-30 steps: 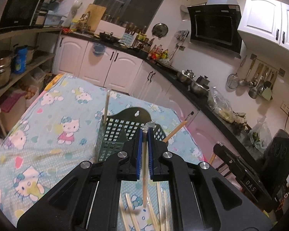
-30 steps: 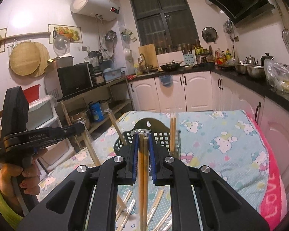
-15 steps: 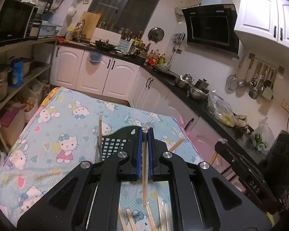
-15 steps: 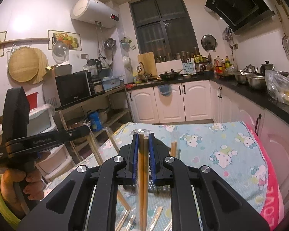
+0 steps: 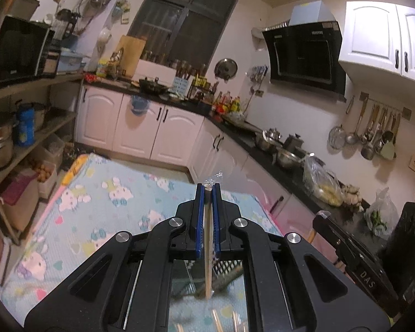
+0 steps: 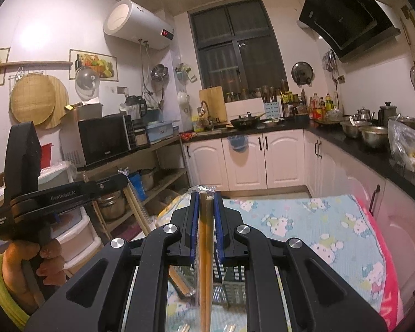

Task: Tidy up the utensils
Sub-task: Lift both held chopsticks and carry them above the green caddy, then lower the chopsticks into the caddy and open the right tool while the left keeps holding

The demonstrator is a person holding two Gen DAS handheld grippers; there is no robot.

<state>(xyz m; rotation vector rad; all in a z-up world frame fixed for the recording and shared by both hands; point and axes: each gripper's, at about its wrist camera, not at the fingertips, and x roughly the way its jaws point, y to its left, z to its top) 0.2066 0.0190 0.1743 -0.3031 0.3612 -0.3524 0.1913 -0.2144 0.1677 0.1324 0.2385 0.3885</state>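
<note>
My left gripper (image 5: 207, 186) is shut on a single pale chopstick (image 5: 207, 249) in a clear wrapper, held upright above the table. My right gripper (image 6: 206, 193) is shut on a wrapped pair of brown chopsticks (image 6: 205, 249). The dark green mesh basket (image 6: 232, 290) sits low behind the right gripper's body. In the left wrist view only a strip of the basket (image 5: 227, 268) shows. Loose chopsticks (image 5: 215, 321) lie on the Hello Kitty tablecloth (image 5: 102, 202) below. A hand (image 6: 22, 262) holds the left gripper (image 6: 124, 178) at the left of the right wrist view.
A black counter (image 6: 373, 155) with pots and a plastic bag runs along the right. Open shelves (image 6: 152, 152) with a microwave and pots stand on the left, with white plastic drawers (image 6: 74, 238) below. White cabinets (image 6: 249, 160) line the far wall beyond the table's edge.
Both grippers have risen with their chopsticks still clamped. The basket has dropped down the views and is now mostly hidden behind the gripper bodies.
</note>
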